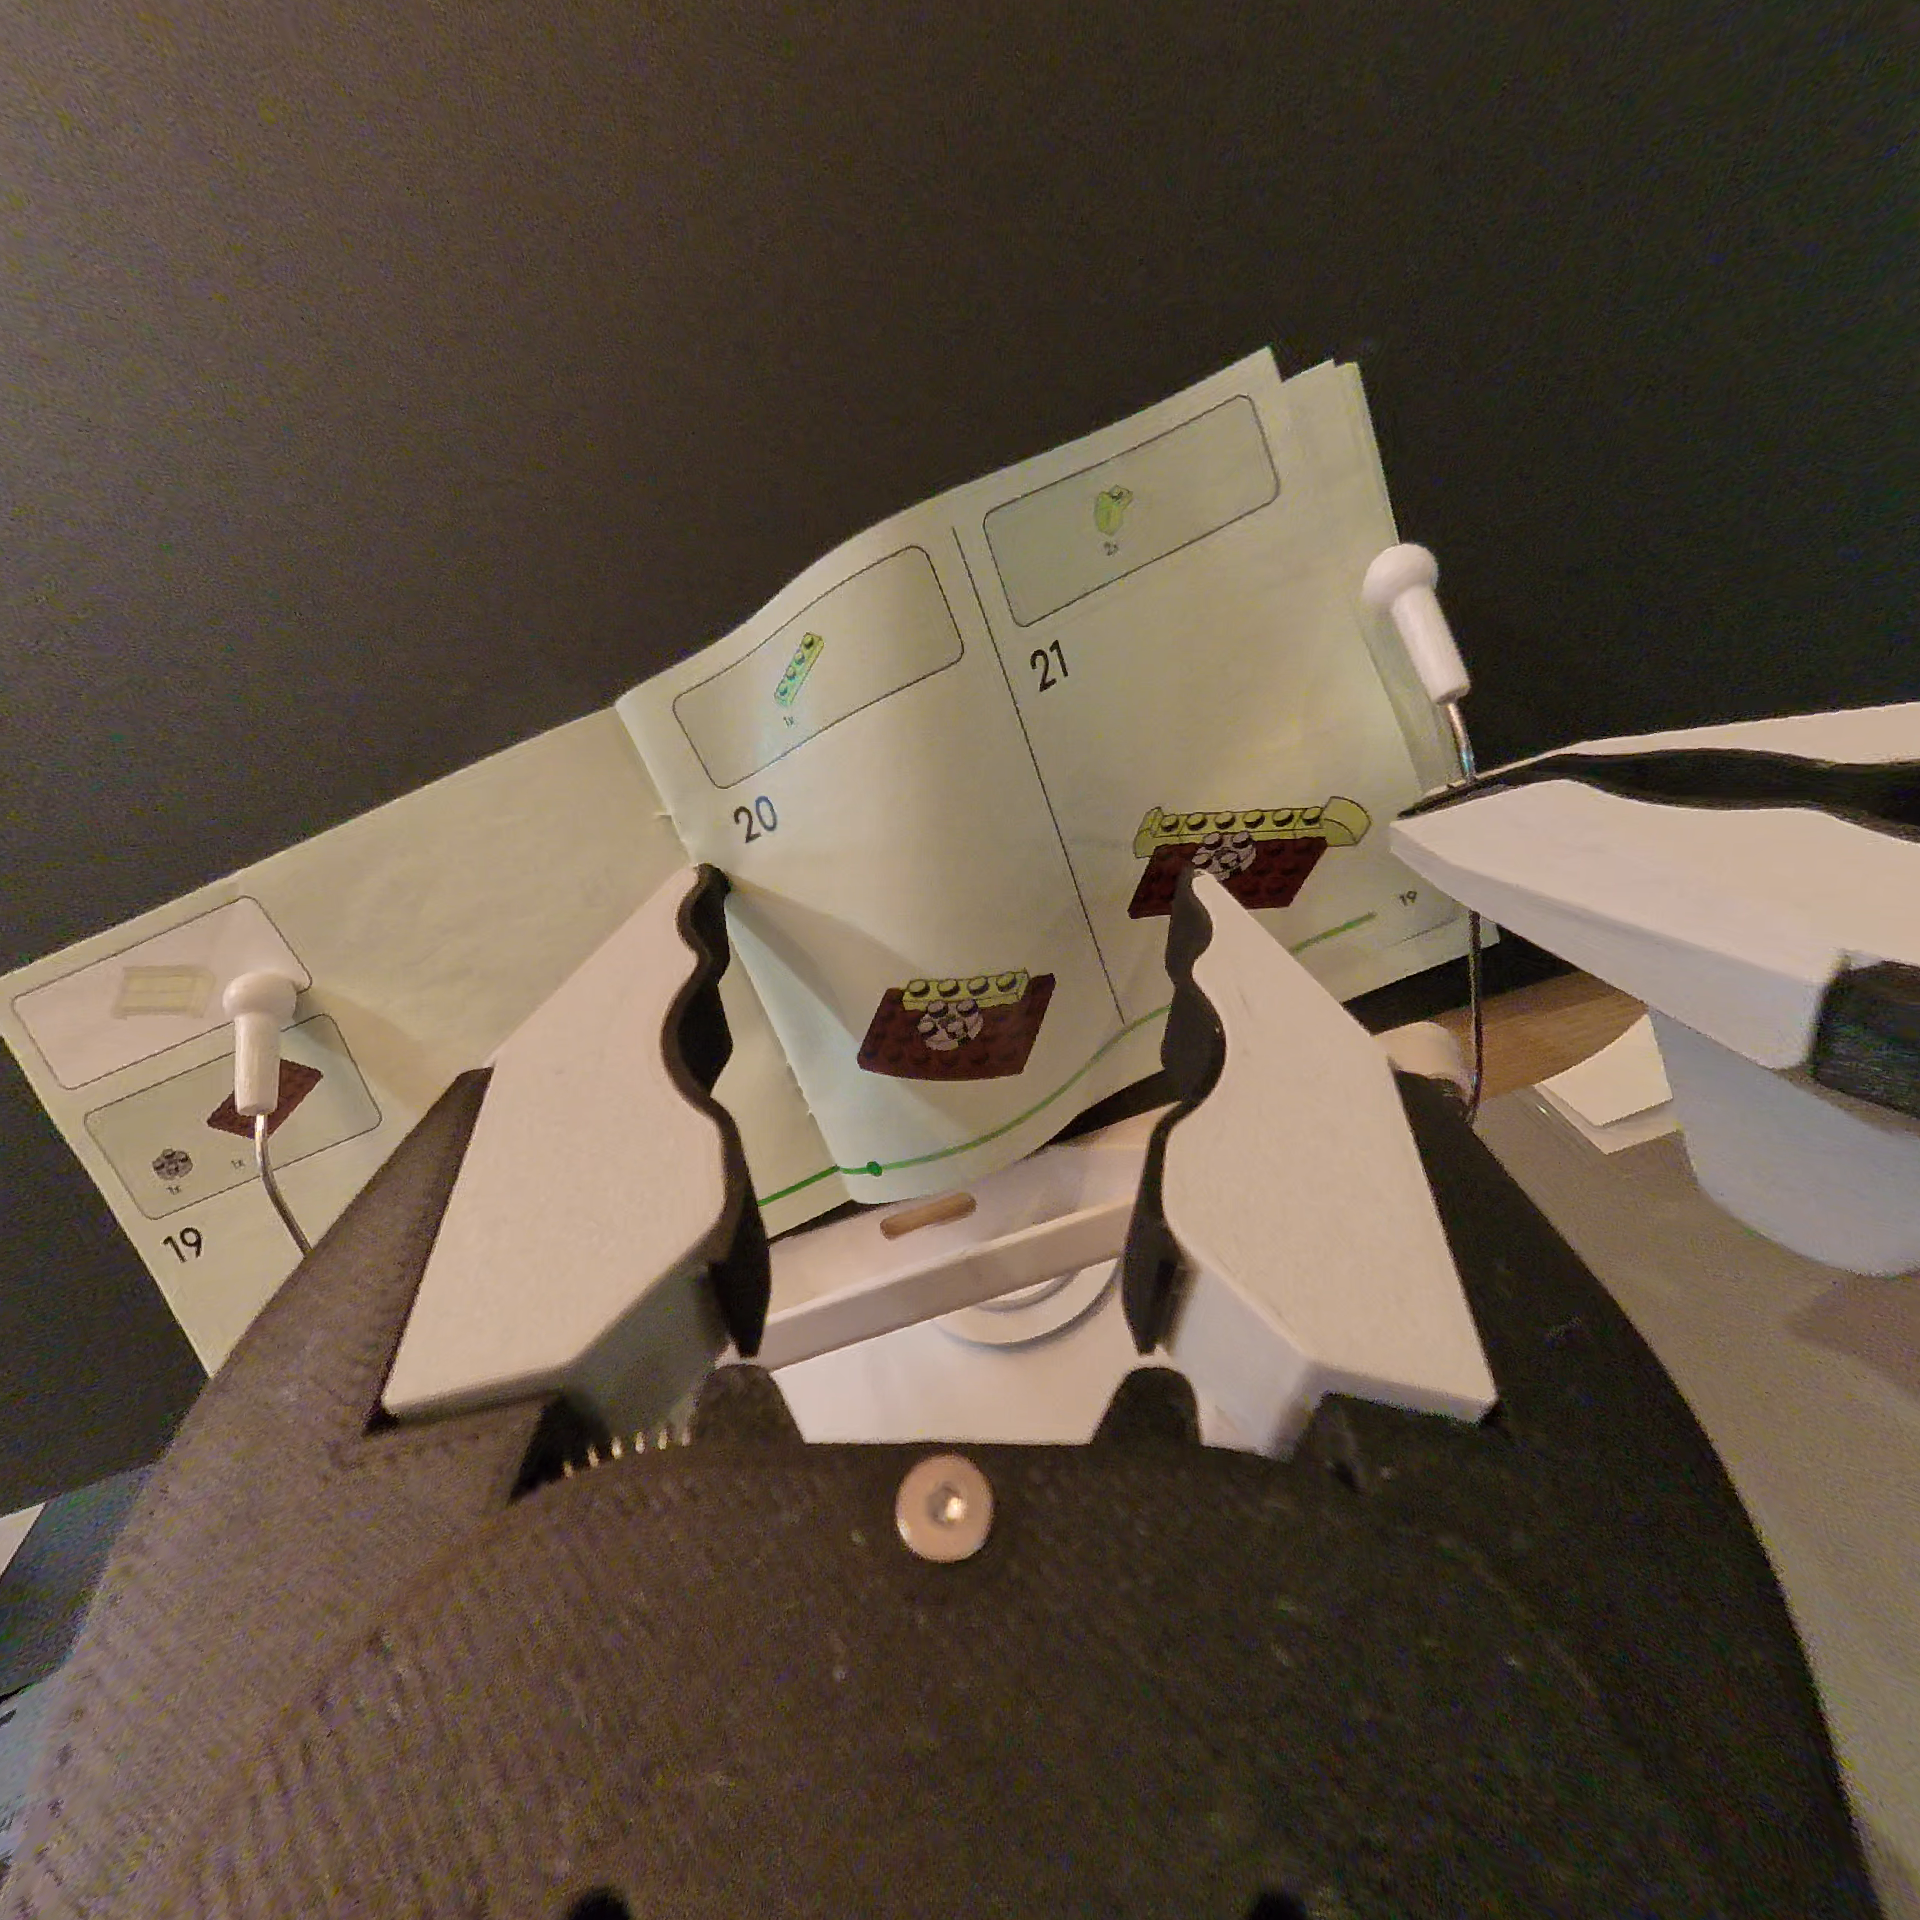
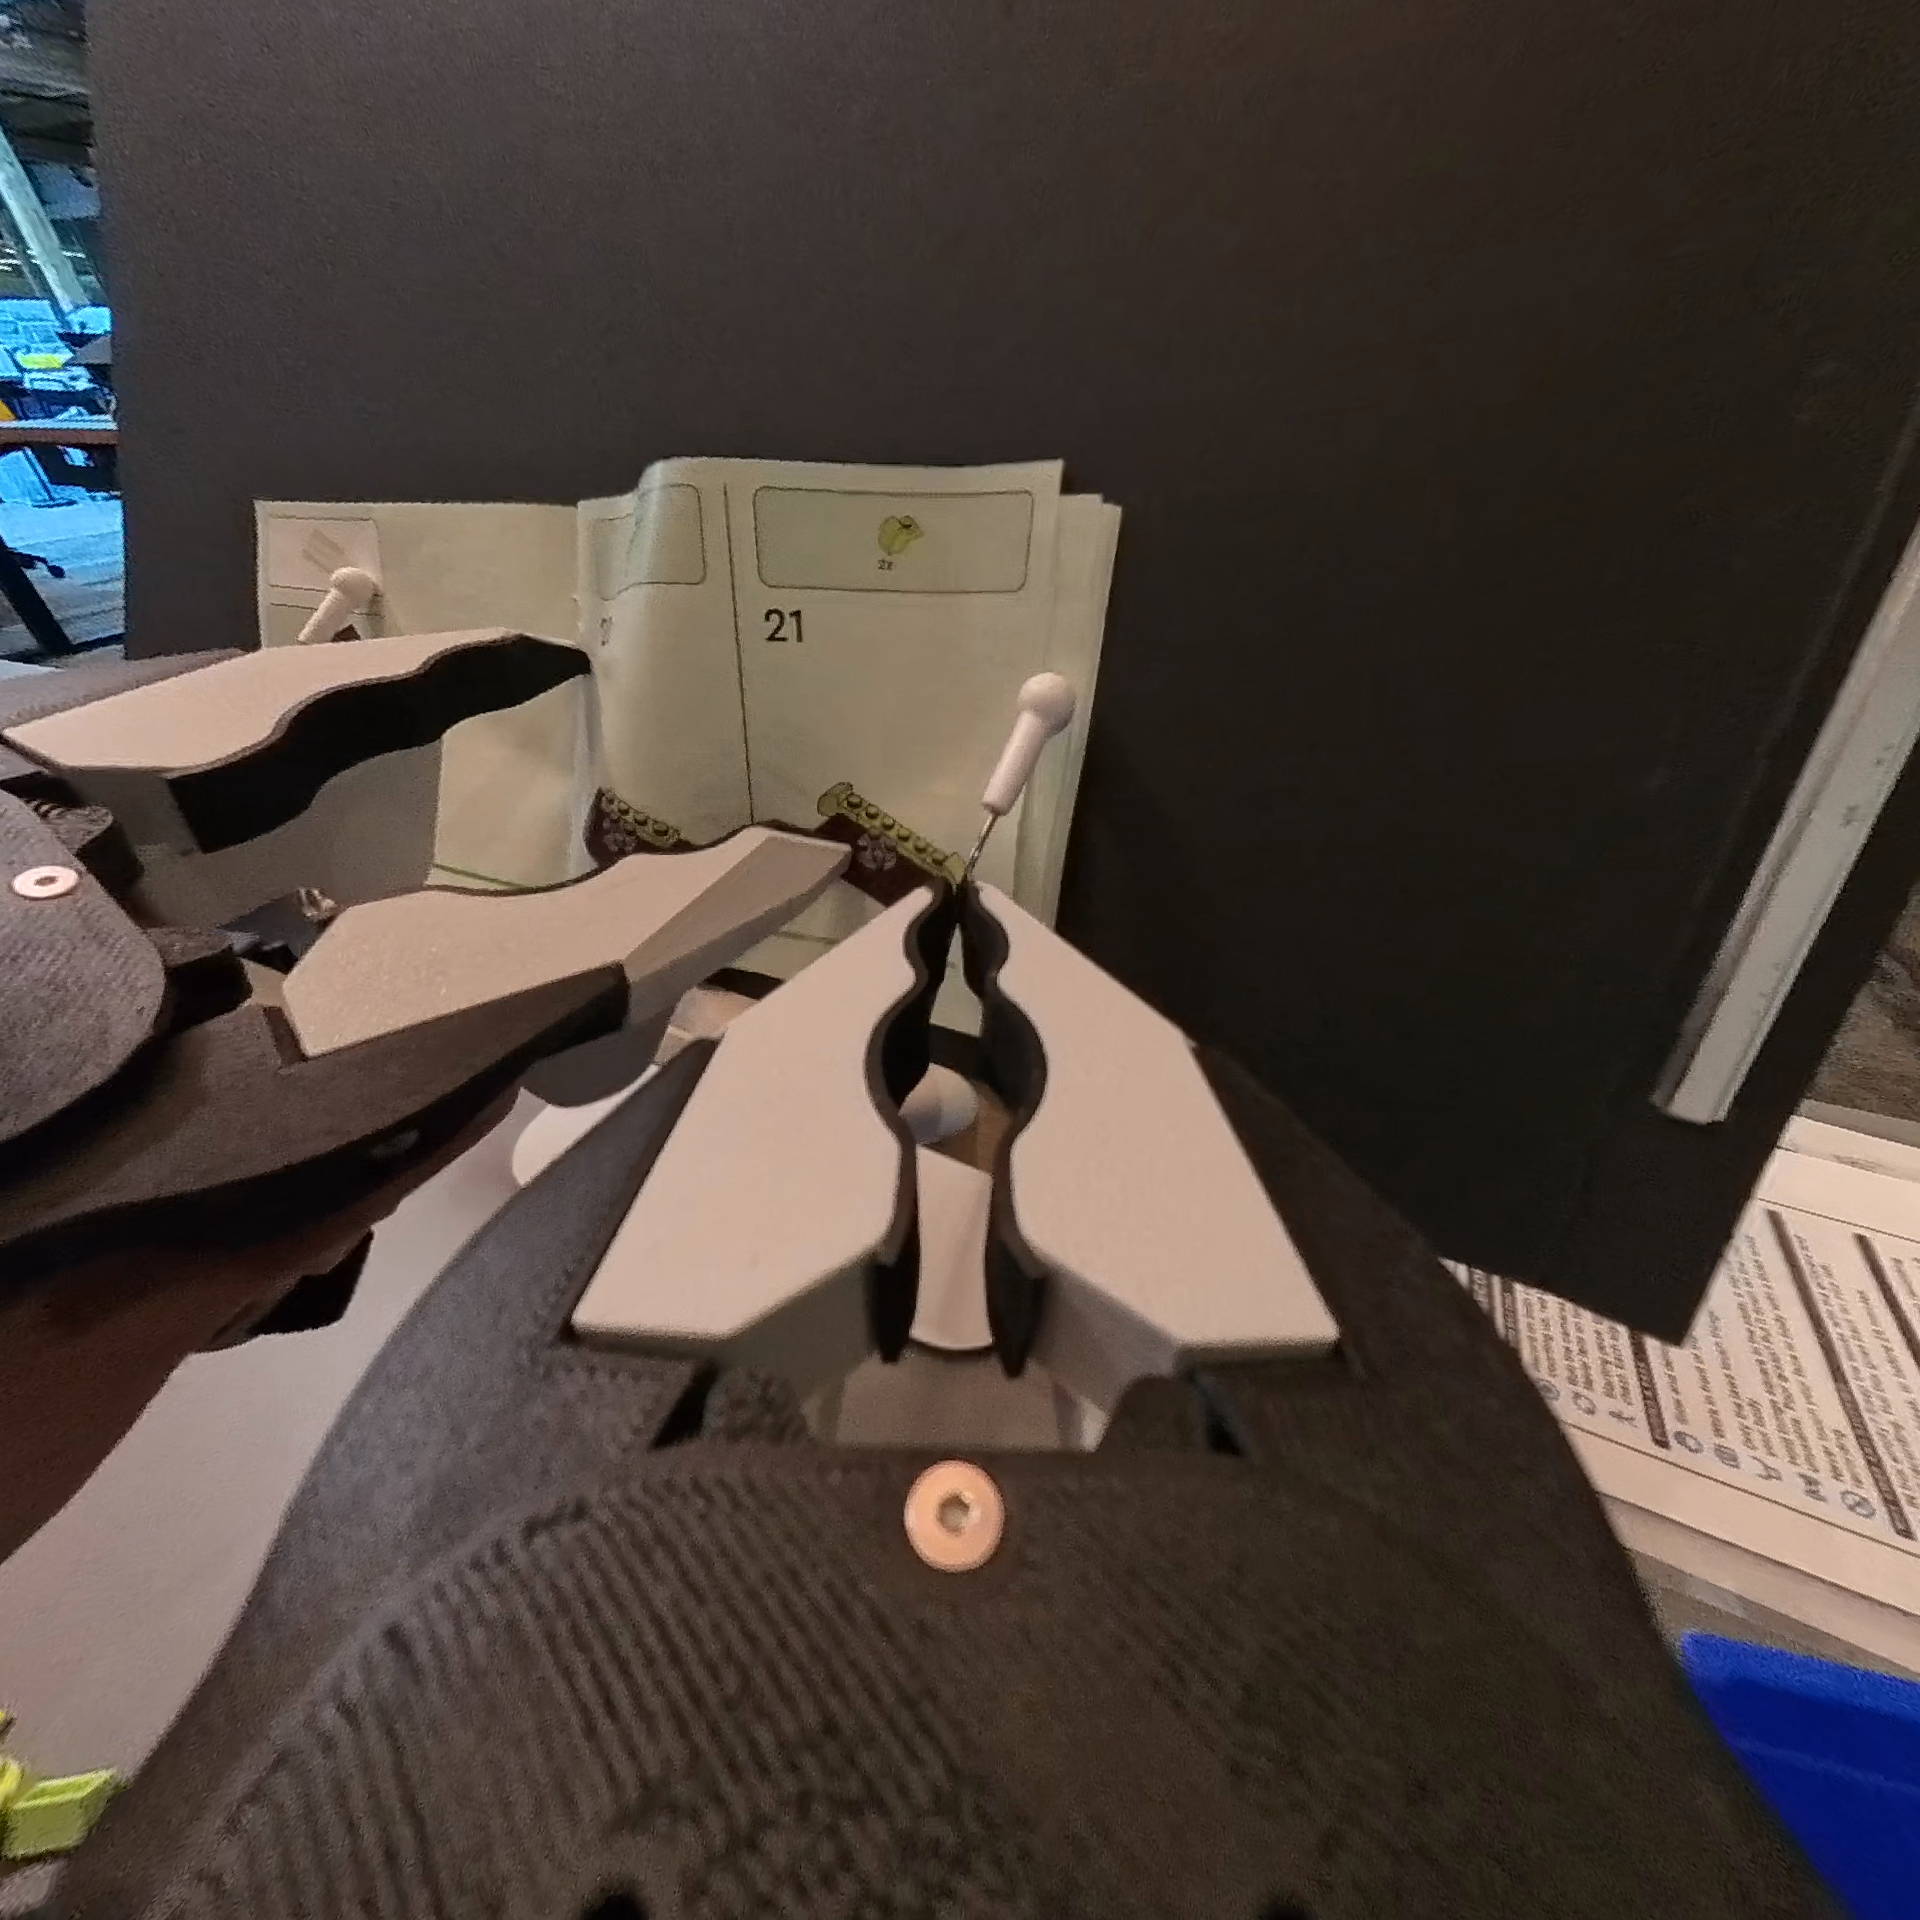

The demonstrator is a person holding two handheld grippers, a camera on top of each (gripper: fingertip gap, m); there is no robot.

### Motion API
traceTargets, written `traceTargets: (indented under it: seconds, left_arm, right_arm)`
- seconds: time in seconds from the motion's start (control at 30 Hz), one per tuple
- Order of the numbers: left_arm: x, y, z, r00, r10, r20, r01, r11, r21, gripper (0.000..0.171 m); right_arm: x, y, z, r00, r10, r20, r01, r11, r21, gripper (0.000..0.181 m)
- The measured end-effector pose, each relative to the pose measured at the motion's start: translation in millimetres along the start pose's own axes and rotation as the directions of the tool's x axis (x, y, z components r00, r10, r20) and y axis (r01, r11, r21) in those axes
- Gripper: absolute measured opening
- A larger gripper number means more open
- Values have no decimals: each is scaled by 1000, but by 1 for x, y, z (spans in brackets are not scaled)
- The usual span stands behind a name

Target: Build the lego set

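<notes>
The instruction booklet (image 1: 883, 727) stands open on a white stand against a black panel; it also shows in the right wrist view (image 2: 904, 686). Two white-tipped wire page holders lean on it, one on the left (image 1: 255, 1039) (image 2: 338, 597) and one on the right (image 1: 1413, 623) (image 2: 1029, 738). My left gripper (image 1: 951, 883) is open, with its jaws either side of the bulging middle page and its left fingertip at the fold. It shows in the right wrist view (image 2: 717, 748) too. My right gripper (image 2: 956, 894) is shut on the wire of the right page holder, and enters the left wrist view from the right (image 1: 1455, 821).
The white stand (image 1: 935, 1278) has a wooden peg (image 1: 925, 1210) in it. A printed sheet (image 2: 1714, 1403) lies at the right beside a black panel (image 2: 1455, 727). A blue object (image 2: 1829, 1766) is at the bottom right. Lime green bricks (image 2: 42, 1787) lie at the bottom left.
</notes>
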State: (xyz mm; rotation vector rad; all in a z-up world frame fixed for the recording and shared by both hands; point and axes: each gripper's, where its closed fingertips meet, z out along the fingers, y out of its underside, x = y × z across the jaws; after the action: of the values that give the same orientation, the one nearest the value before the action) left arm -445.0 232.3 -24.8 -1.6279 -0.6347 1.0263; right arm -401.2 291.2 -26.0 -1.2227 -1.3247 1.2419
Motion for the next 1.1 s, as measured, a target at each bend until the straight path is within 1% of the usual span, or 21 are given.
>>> traceTargets:
  seconds: [0.17, 0.23, 0.43, 0.53, 0.63, 0.7, 0.77, 0.97, 1.03, 1.1]
  left_arm:
    - [-5, -1, -2, 1000, -19, -1, 19, 1000, 5, 75]
    - [-7, -1, -2, 1000, -30, -9, 30, 1000, 7, 70]
    - [-10, -2, -4, 997, -64, -42, 64, 998, 8, 67]
    - [-11, -3, -5, 996, -75, -56, 76, 997, 11, 64]
    - [-19, -6, -9, 990, -116, -77, 118, 993, 24, 55]
    - [-31, -9, -12, 982, -166, -90, 170, 985, 40, 52]
    - [-50, -12, -17, 973, -216, -77, 220, 974, 55, 53]
    - [-127, -20, -42, 935, -352, 35, 345, 929, 134, 59]
    - [-142, -19, -49, 924, -380, 42, 372, 919, 132, 60]
    - [-148, -15, -51, 918, -396, 24, 392, 915, 98, 59]
  right_arm:
    - [-1, 0, 1, 1000, -14, 2, 14, 1000, 1, 0]
    - [-3, 0, 2, 999, -43, 3, 43, 999, 3, 1]
    - [-13, -1, 5, 992, -125, 7, 125, 992, 11, 0]
    - [-13, -1, 6, 993, -116, 4, 116, 993, 15, 0]
    - [-13, -1, 7, 996, -87, 16, 86, 996, 17, 0]
    - [-13, -1, 7, 996, -83, 18, 83, 996, 16, 0]
    - [-13, -1, 7, 996, -87, 13, 87, 996, 15, 0]
    - [-12, -1, 8, 995, -96, -3, 96, 995, 10, 1]
    - [-10, -1, 8, 995, -95, -17, 95, 995, 10, 0]
    - [-9, -1, 9, 994, -102, -35, 102, 995, 7, 1]
